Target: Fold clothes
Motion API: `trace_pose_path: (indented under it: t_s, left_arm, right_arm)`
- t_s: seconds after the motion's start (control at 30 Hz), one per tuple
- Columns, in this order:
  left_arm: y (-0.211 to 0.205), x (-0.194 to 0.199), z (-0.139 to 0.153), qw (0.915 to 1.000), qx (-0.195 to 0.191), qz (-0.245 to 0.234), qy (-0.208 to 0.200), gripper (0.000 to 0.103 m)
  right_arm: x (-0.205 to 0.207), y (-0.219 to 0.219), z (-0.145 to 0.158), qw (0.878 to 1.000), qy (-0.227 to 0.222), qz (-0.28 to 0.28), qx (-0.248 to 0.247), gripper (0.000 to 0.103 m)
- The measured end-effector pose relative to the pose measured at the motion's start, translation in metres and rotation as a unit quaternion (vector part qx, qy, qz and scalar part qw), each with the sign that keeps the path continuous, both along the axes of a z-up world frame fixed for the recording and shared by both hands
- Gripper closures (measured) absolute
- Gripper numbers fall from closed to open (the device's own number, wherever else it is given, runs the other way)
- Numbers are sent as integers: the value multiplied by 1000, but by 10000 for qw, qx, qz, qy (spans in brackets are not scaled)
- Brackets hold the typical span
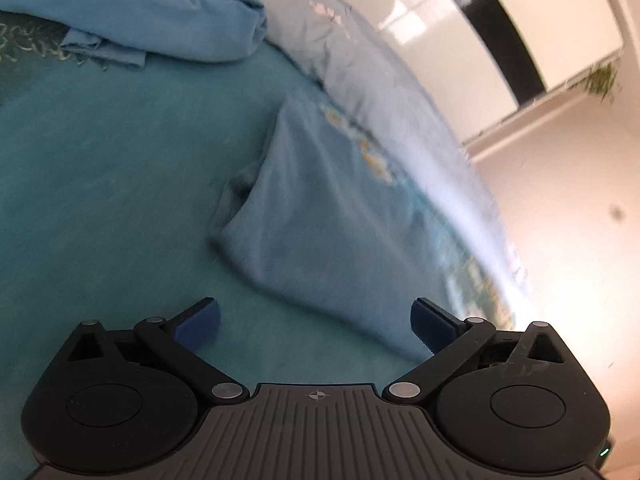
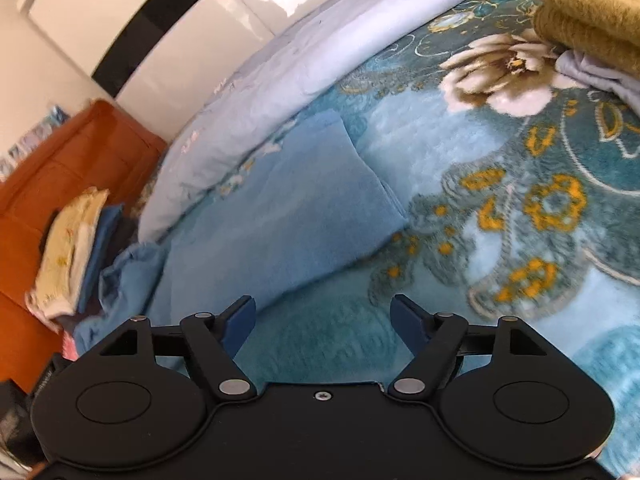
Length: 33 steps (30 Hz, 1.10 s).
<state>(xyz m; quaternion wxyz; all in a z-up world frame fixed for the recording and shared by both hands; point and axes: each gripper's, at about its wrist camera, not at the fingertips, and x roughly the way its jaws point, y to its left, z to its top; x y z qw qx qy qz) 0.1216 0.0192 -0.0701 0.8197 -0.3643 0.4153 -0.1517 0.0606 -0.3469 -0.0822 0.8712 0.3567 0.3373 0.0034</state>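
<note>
Clothes here mean chiefly one light blue garment, already folded into a flat slab, lying on the bed just ahead of both tools. The left tool (image 1: 316, 326) has its blue-padded fingers wide apart and holds nothing; the folded garment (image 1: 320, 216) starts right in front of its right-hand finger and runs away from it, up and toward the bed's far edge. The right tool (image 2: 323, 322) is likewise spread and empty, hovering over the patterned bed cover (image 2: 520, 208); from it the same folded garment (image 2: 288, 204) lies ahead and to the left, its long axis slanting from lower left to upper right.

The left tool looks the nearer of the two, since the cloth's near corner sits almost between its fingers, while bare cover separates the right tool from the near edge. Any further fold would probably begin at that near edge, but motion blur hides the layers.

Beyond the folded piece, a crumpled blue garment (image 1: 132, 16) lies unfolded farther up the bed in the left view. A pale quilt (image 2: 280, 80) runs along the far side. A mustard knitted item (image 2: 580, 4) rests on grey cloth (image 2: 596, 72) at the upper right. No container shows; a small stack of folded textiles (image 2: 76, 252) sits on an orange seat (image 2: 60, 160) off the bed.
</note>
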Motion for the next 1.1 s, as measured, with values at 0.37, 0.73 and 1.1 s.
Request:
trace_pose_path:
  t_s: [0.37,0.73,1.1]
  left_arm:
    - [1,34,-21,9868,-1207,1057,-230,7]
    - [2,18,-38,9746,-1939,934,621,17]
    - [15,49,-54,9558,-2421,1621,409,20]
  right_arm:
    - [27,-27,-26,9835,-507,-909,1482,28]
    - [16,-23,-42,9583,-378,-1246,2544,50]
    - [19,-26,-53,9540,-369,-1516,2562,70]
